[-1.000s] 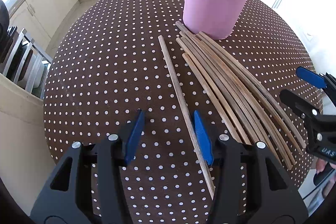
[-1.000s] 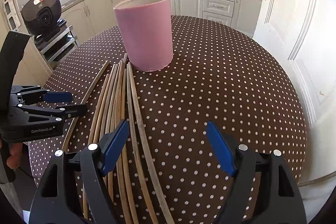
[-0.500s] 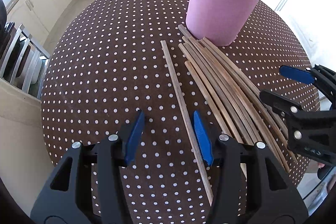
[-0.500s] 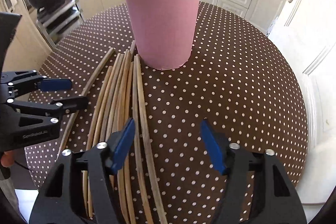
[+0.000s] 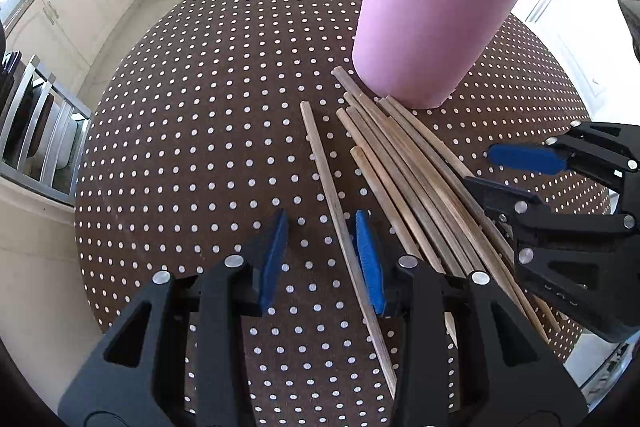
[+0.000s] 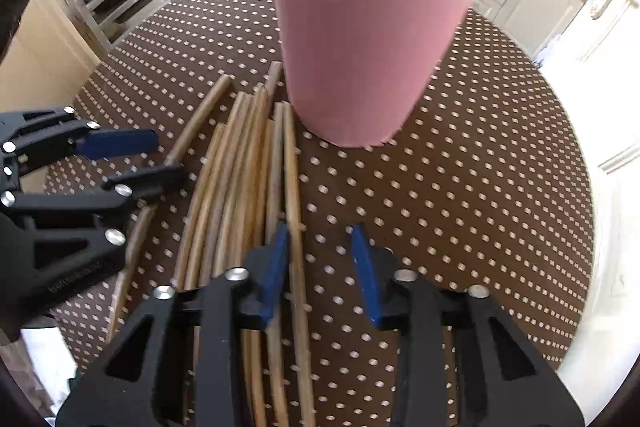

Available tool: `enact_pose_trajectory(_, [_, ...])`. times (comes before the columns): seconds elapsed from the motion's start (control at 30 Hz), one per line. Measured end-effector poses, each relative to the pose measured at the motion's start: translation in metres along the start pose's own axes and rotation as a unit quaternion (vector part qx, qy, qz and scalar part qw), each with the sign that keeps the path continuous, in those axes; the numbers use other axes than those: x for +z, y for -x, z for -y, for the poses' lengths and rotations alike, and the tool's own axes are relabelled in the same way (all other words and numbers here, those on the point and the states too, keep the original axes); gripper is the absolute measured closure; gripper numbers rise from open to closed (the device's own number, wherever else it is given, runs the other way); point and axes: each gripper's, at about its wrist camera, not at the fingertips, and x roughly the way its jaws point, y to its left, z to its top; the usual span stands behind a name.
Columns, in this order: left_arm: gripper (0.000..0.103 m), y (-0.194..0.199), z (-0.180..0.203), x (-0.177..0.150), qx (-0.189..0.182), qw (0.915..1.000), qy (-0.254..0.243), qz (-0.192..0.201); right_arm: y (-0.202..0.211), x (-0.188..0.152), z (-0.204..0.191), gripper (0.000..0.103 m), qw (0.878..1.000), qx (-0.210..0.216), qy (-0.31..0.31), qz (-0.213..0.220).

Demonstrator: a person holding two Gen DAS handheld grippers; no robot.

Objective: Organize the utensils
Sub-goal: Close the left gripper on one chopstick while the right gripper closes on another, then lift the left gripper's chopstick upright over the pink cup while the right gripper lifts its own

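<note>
My left tongs [image 5: 320,259] and right tongs [image 6: 320,271] are closing, each around 1 chopstick, neither pinched yet. Chopsticks [image 5: 404,167] lie bunched beside the pink cup [image 5: 432,27]; closing off-center could roll 1 away or drag neighbours.

one pink cup [image 5: 428,27], one loose stick [image 5: 340,223] apart, about eight sticks bunched [image 5: 416,179], two grippers, one dotted table [image 5: 200,107]

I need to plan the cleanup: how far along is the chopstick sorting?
Nothing looks done: all the chopsticks lie on the table beside the pink cup. Each closing hand-held gripper, left and right, straddles one chopstick, not yet lifted. Every chopstick remains.
</note>
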Motion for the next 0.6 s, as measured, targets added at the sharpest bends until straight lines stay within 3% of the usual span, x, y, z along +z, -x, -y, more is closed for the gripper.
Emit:
enact_pose_trajectory(0.1, [0.07, -0.007, 0.0, 0.012, -0.004, 1.0, 0.004, -0.005, -0.005, 0.012, -0.004, 0.082, 1.0, 0.002, 0.003, -0.008])
enact_pose_trajectory(0.3, [0.089, -0.012, 0.001, 0.021, -0.004, 1.0, -0.003, -0.006, -0.014, 0.027, -0.009, 0.097, 0.999, 0.026, -0.005, -0.018])
enact_pose_trajectory(0.37, [0.094, -0.013, 0.003, 0.022, -0.013, 0.9999, -0.001, -0.004, -0.014, 0.028, -0.008, 0.097, 0.999, 0.035, -0.009, -0.018])
enact_pose_trajectory(0.6, [0.097, -0.004, 0.004, 0.02, -0.032, 0.9992, 0.008, 0.023, 0.003, 0.011, -0.006, 0.098, 0.999, 0.048, -0.019, 0.011])
